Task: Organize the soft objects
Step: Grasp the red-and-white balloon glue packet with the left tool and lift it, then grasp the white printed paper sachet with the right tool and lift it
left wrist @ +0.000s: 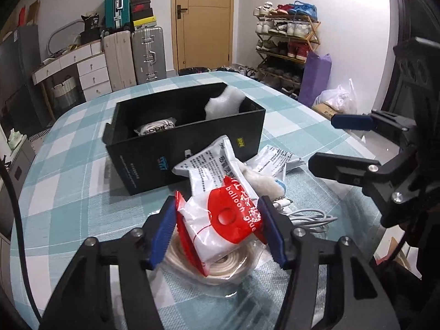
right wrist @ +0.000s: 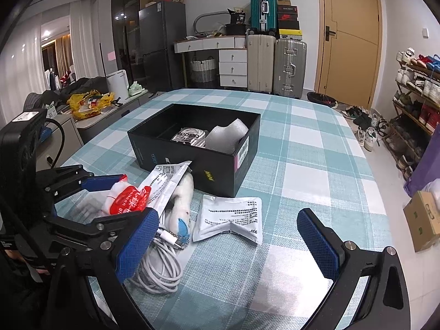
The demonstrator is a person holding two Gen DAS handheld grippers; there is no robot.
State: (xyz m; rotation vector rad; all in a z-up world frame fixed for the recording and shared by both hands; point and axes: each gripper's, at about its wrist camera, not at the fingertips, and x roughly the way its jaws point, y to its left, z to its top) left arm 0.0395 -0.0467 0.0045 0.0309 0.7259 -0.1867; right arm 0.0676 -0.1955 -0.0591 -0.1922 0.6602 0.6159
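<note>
Heads up, your left gripper (left wrist: pixel 217 228) has its blue pads squeezed onto both sides of the balloon glue packet (left wrist: pixel 225 220), low in the middle of the left wrist frame, so it's got hold of it. Thing is, that packet sits right on top of a bagged coil of white rope (left wrist: pixel 220 269), and the crinkly plastic could slip out or drag the rope bag along when you lift, I'd guess. Just right of the packet there's the white charging cable (left wrist: pixel 310 218), close enough to snag.

Your right gripper (right wrist: pixel 233 236) is wide open with nothing in it, hanging over the checked tablecloth (right wrist: pixel 316 143); the flat white pouch (right wrist: pixel 231 217) lies between its pads in the frame, slightly further out. The fuzzy white toy (right wrist: pixel 181 200) lies left of that pouch.

Further back, mid-frame, the black box (right wrist: pixel 220 170) already holds a striped adidas item (right wrist: pixel 189 137) and white foam (right wrist: pixel 225 137). Its near wall is tall, so a low carry might clip it.
</note>
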